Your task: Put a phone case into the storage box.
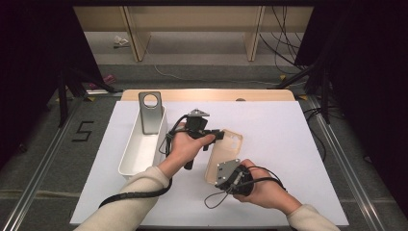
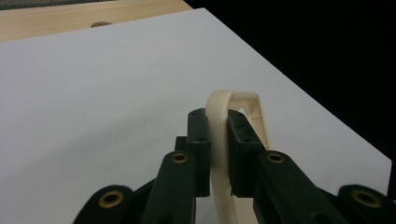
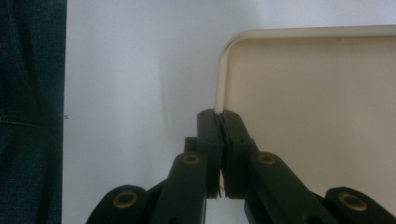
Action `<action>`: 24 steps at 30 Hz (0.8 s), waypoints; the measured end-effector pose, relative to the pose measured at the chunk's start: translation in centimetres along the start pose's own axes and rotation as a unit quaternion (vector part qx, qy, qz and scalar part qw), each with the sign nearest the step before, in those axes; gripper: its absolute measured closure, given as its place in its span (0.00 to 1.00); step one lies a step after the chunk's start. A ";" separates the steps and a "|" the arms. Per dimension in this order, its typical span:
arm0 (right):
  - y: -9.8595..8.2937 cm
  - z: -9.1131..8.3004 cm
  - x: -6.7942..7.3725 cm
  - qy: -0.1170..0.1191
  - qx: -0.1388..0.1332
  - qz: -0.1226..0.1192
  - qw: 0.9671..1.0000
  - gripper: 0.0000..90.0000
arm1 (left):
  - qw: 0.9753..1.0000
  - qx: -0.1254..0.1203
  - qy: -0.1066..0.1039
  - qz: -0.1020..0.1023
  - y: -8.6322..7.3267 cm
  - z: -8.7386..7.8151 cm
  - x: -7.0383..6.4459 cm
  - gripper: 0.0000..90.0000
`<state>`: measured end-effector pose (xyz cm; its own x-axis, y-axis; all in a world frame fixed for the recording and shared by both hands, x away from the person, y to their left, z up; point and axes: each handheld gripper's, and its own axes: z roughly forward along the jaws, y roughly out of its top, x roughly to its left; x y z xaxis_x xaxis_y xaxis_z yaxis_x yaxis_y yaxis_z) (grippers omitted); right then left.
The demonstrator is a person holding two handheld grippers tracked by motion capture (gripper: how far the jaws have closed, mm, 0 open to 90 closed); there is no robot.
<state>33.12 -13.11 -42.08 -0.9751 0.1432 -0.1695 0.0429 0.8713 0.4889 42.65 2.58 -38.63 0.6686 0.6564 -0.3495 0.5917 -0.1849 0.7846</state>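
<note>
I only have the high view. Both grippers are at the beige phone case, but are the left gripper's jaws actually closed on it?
Observer: Yes. In the left gripper view the left gripper clamps the thin rim of the beige plastic phone case at its cut-out end.
Operator: And the right one?
Observer: The right gripper is shut on the case's edge just below a rounded corner.
Operator: Is the case flat on the white table sheet?
Observer: At the left gripper the rim stands on edge above the white sheet.
</note>
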 end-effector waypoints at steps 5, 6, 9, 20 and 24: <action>-0.2 0.1 -0.2 0.002 -0.001 0.003 1.000 0.98 | 1.000 -0.003 -0.013 0.016 0.2 -0.1 -0.4 0.91; -0.2 0.1 -0.2 0.001 -0.001 0.003 1.000 0.98 | 1.000 -0.005 -0.014 0.016 0.2 -0.2 -0.4 0.91; -0.2 0.1 -0.3 0.001 -0.002 0.004 1.000 0.97 | 1.000 -0.009 -0.016 0.016 0.2 -0.4 -0.5 0.91; -0.7 0.2 -0.9 -0.024 -0.031 0.033 0.999 0.72 | 0.996 -0.026 0.003 0.085 0.2 -0.7 -1.1 0.91; -1.0 -0.1 -1.4 -0.045 -0.047 0.064 0.996 0.55 | 0.994 -0.037 0.017 0.101 0.3 -1.0 -1.0 0.91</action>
<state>34.40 -14.24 -42.24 -0.9390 0.2956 -0.1756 0.1408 0.7965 0.5880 41.73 2.61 -37.60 0.7539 0.6360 -0.1647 0.4118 -0.2622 0.8727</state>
